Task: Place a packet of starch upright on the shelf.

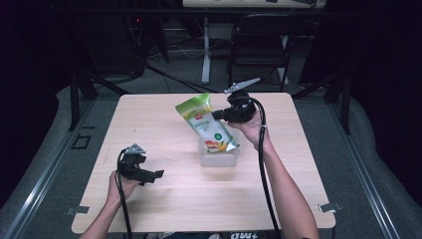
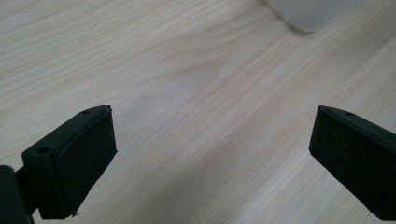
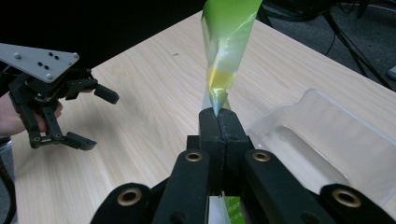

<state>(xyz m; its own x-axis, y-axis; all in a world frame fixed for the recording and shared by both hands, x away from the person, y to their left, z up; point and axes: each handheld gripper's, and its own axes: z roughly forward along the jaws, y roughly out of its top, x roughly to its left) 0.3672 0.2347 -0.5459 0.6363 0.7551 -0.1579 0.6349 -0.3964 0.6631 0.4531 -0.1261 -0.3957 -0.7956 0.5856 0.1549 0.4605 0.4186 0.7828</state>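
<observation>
My right gripper (image 1: 217, 115) is shut on a green snack pouch (image 1: 205, 124), pinching its edge between the jaws (image 3: 219, 114). The pouch hangs tilted with its lower end at the mouth of a clear plastic container (image 1: 217, 156) in the middle of the table. In the right gripper view the pouch (image 3: 229, 42) rises from the closed jaws and the container (image 3: 322, 140) lies to the right. My left gripper (image 1: 158, 175) rests low on the table at the left, open, with nothing between its pads (image 2: 88, 158).
The light wooden table (image 1: 164, 124) has bare room around the container. A corner of the clear container (image 2: 313, 11) shows at the top of the left gripper view. Behind the table stand a dark chair (image 1: 261, 45) and a table leg (image 1: 205, 50).
</observation>
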